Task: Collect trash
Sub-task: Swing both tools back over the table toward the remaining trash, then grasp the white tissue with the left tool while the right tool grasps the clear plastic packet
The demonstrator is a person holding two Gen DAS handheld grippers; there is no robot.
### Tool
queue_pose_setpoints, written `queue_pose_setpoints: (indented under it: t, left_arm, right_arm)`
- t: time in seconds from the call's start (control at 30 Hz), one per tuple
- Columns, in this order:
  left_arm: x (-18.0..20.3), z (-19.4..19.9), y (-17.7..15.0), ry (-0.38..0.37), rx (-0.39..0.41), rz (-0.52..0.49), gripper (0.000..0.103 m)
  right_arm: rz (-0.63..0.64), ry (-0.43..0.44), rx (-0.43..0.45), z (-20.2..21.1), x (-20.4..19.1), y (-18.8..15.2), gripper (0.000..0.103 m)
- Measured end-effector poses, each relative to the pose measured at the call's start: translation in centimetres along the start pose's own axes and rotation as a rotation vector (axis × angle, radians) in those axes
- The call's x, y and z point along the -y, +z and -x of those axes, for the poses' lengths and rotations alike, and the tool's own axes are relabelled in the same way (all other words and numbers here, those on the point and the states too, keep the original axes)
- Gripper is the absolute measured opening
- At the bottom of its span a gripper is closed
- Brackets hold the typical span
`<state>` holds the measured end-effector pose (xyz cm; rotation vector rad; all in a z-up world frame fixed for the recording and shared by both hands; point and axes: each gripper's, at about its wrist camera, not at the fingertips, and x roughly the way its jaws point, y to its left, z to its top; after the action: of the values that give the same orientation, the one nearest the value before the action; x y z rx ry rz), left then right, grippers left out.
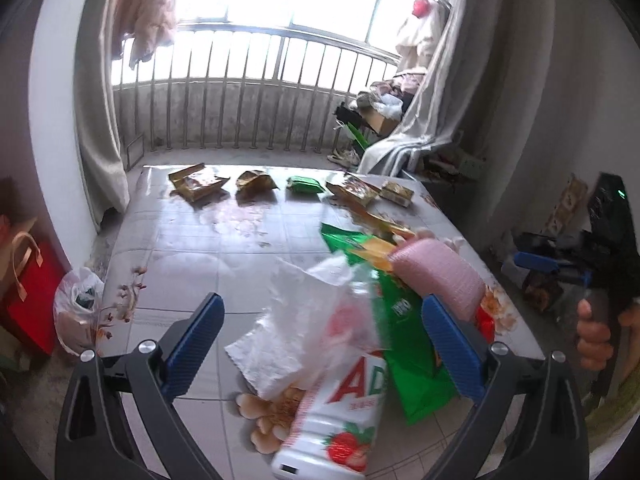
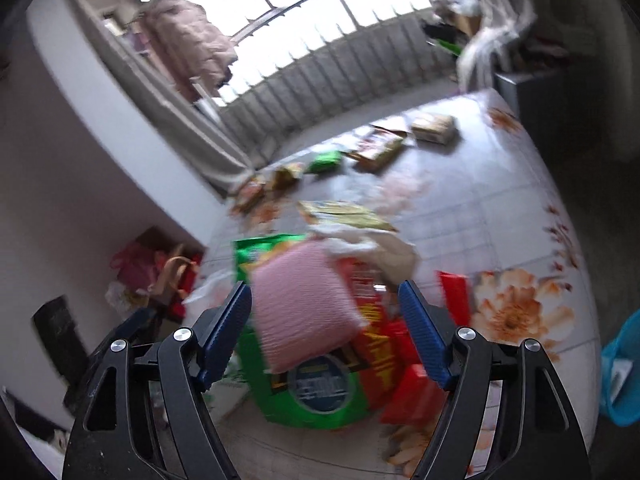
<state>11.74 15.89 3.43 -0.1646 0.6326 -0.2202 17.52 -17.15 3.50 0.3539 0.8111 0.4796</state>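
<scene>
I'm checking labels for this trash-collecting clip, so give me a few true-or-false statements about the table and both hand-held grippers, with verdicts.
1. The left hand-held gripper is open. True.
2. The white bottle has a strawberry label. True.
3. The pink sponge lies alone at the table's far edge. False: it rests on the near pile, over the green bag.
4. The right hand-held gripper is shut on the sponge. False: its jaws stand open on either side, apart from it.
5. Wrappers sit in a row along the far edge of the table. True.
</scene>
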Motion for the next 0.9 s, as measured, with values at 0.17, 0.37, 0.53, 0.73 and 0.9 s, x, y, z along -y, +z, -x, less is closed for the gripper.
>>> queue_pose_setpoints:
  t: [0.17, 0.37, 0.53, 0.73, 0.9]
  left_arm:
    - [-1.2, -1.6, -0.3, -0.021, -0.049, 0.018, 0.075]
    - [-1.0, -4.5, -1.0, -0.069, -0.144, 0.029, 0.055]
    - [-1.4, -5.6, -1.2, -0.055, -0.172, 0.047, 0.04]
    - [-2.6, -6.2, -1.3, -0.058, -0.186, 0.091, 0.018]
    - [-3.7, -6.6, -1.6, -0.071, -0.196, 0.153, 0.008]
  right_arm:
    - [0.032, 0.16, -0.034, -0.8, -3.6, -0.8, 0.063]
    - [0.034, 0.227, -0.189, -5.4, -7.1, -2.0, 0.047]
    - [0.02, 0.228, -0.282, -8.8, -8.8, -2.3, 0.037]
    - [-0.01, 0.211, -0.347, -10.8, -9.2, -2.4, 0.031]
    - [-0.021, 0.193, -0.365, -11.5, -9.3, -2.8, 0.029]
